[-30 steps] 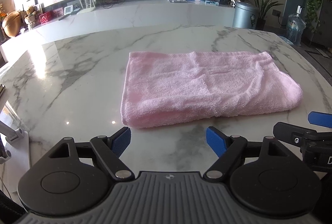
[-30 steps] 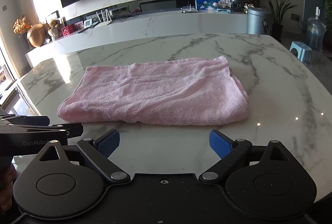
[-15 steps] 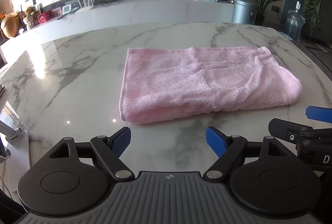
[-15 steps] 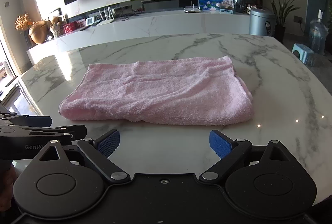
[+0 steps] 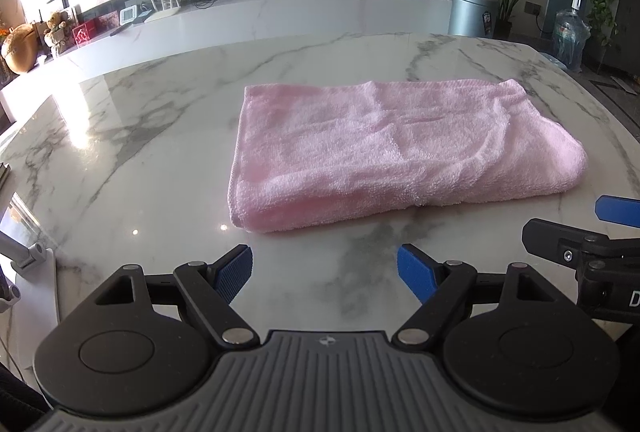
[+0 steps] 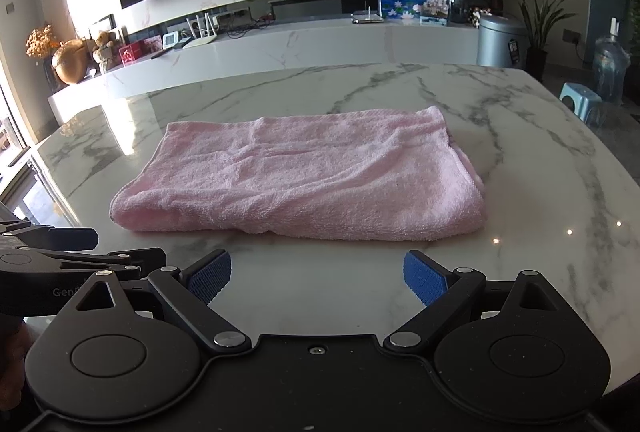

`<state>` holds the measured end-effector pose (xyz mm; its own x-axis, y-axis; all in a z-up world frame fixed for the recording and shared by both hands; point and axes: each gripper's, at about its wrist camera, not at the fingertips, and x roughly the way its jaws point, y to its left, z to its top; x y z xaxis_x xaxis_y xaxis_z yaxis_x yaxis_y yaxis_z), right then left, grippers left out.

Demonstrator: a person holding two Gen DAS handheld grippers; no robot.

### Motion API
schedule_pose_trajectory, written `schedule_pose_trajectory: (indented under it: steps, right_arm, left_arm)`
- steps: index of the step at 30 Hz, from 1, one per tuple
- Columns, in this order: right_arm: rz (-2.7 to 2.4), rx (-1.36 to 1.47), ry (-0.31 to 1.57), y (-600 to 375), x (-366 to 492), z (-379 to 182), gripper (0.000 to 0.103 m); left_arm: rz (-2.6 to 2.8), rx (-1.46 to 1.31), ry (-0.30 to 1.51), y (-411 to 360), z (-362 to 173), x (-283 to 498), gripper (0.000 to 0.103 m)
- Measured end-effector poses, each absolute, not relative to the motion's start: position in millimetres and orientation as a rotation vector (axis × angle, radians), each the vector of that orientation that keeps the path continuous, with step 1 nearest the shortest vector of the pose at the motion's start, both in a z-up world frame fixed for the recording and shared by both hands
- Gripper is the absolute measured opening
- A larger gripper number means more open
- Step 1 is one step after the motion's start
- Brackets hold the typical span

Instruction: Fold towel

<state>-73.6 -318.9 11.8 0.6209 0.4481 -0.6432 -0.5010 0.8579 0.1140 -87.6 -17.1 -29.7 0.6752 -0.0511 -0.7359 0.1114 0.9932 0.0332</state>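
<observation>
A pink towel (image 5: 400, 155) lies folded into a long rectangle on the marble table (image 5: 140, 135), its thick folded edge facing me. My left gripper (image 5: 325, 272) hovers open just short of the towel's near left part, nothing between its blue pads. In the right wrist view the same towel (image 6: 304, 183) lies ahead, and my right gripper (image 6: 318, 278) stands open short of its near edge, also holding nothing. The right gripper's tip shows at the right edge of the left wrist view (image 5: 580, 232); the left gripper shows at the lower left of the right wrist view (image 6: 60, 248).
Bare marble surrounds the towel on every side. Beyond the table runs a white counter (image 6: 280, 43) with a television above it, small ornaments, a grey bin (image 6: 502, 41), plants and a water bottle (image 6: 610, 61). A small blue stool (image 6: 580, 103) stands past the table's right edge.
Both grippers have drawn back and risen slightly, so the towel sits a little farther away in each view. The towel has not moved and both grippers stay open.
</observation>
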Motion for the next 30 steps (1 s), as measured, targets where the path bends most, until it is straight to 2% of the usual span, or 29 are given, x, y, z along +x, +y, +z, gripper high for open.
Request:
schedule_pose_trajectory:
  steps: [30]
  right_arm:
    - [0.545,-0.102,0.726,-315.7,-74.2,9.6,0.093]
  left_arm:
    - [-0.101,0.079,0.832,-18.9,-31.0,-87.8,0.079]
